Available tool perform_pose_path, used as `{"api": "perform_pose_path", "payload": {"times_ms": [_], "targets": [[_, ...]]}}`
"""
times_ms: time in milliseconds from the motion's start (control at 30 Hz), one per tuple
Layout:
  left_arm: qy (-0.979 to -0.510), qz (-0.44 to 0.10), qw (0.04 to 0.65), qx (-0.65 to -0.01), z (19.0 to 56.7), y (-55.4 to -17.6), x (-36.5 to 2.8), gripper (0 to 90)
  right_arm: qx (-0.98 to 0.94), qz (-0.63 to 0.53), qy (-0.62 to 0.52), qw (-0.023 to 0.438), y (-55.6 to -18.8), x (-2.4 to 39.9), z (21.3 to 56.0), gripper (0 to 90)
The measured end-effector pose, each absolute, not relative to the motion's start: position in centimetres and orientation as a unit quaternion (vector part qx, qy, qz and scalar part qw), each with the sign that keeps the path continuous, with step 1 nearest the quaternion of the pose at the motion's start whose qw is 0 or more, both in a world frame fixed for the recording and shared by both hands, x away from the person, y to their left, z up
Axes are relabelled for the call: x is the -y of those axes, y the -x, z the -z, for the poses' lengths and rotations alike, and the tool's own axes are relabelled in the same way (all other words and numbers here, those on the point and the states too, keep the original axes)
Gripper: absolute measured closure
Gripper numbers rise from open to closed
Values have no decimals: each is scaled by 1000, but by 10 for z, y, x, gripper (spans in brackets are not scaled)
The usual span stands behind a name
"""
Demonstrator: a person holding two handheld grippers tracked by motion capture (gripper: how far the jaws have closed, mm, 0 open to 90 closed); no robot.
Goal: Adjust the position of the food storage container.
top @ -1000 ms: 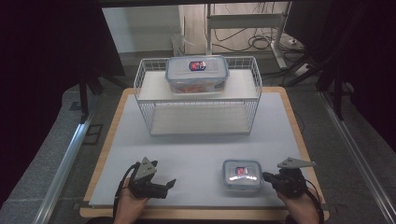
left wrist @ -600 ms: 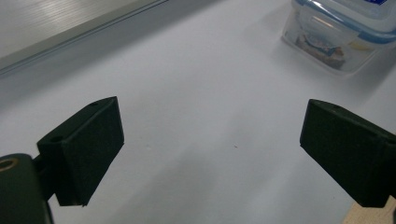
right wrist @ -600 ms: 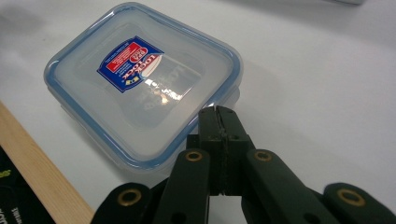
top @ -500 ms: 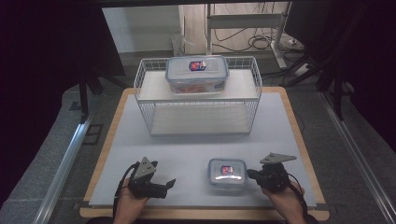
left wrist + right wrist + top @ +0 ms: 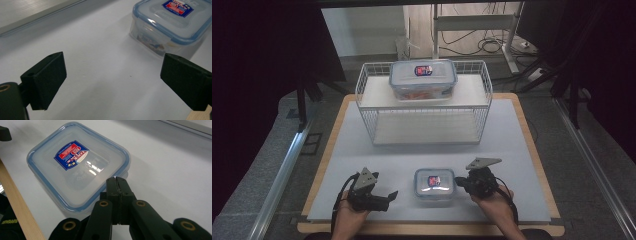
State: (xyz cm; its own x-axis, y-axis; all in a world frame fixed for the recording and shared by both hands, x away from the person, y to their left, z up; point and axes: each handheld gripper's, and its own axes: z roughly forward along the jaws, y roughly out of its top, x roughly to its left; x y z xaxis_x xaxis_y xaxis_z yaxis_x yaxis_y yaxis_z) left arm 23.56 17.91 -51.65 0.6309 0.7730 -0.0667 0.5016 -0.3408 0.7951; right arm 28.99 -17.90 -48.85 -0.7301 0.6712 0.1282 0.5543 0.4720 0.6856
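A small clear container (image 5: 434,186) with a blue-rimmed lid and a red-and-blue label lies flat near the table's front edge. My right gripper (image 5: 459,184) is shut with nothing between its fingers. In the right gripper view its closed tips (image 5: 116,180) lie against the near edge of the container's lid (image 5: 77,165). To the container's left my left gripper (image 5: 389,196) stands open on the mat, pointing towards it. In the left gripper view, the left gripper (image 5: 113,77) has bare mat between its pads, and the small container (image 5: 172,20) lies beyond them at the upper right.
A white wire rack (image 5: 424,107) stands at the back of the grey mat (image 5: 512,145). A larger lidded container (image 5: 423,79) sits on its top shelf. The wooden table edge (image 5: 427,229) runs just in front of both hands.
My right gripper has moved left along the front of the table, and the small container has slid left ahead of it, towards the left gripper. The left gripper has kept still.
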Motion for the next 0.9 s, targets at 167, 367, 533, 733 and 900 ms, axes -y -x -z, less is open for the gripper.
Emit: {"api": "perform_pose_path", "payload": {"times_ms": [167,367,533,733,900], "targets": [[-802,-166,413,-398,517,-236,-181,64,-858,-368,-351,78,-292,172,489,900],[-807,-173,402,-397,516,-235,-181,65,-856,-368,-349,96,-292,185,487,804],[-812,-178,390,-395,516,-235,-181,65,-859,-365,-338,122,-291,198,488,607],[-817,-175,381,-395,517,-234,-181,75,-856,-368,-337,132,-290,212,493,383],[-822,-171,374,-395,520,-235,-180,71,-857,-376,-326,134,-292,218,500,223]]}}
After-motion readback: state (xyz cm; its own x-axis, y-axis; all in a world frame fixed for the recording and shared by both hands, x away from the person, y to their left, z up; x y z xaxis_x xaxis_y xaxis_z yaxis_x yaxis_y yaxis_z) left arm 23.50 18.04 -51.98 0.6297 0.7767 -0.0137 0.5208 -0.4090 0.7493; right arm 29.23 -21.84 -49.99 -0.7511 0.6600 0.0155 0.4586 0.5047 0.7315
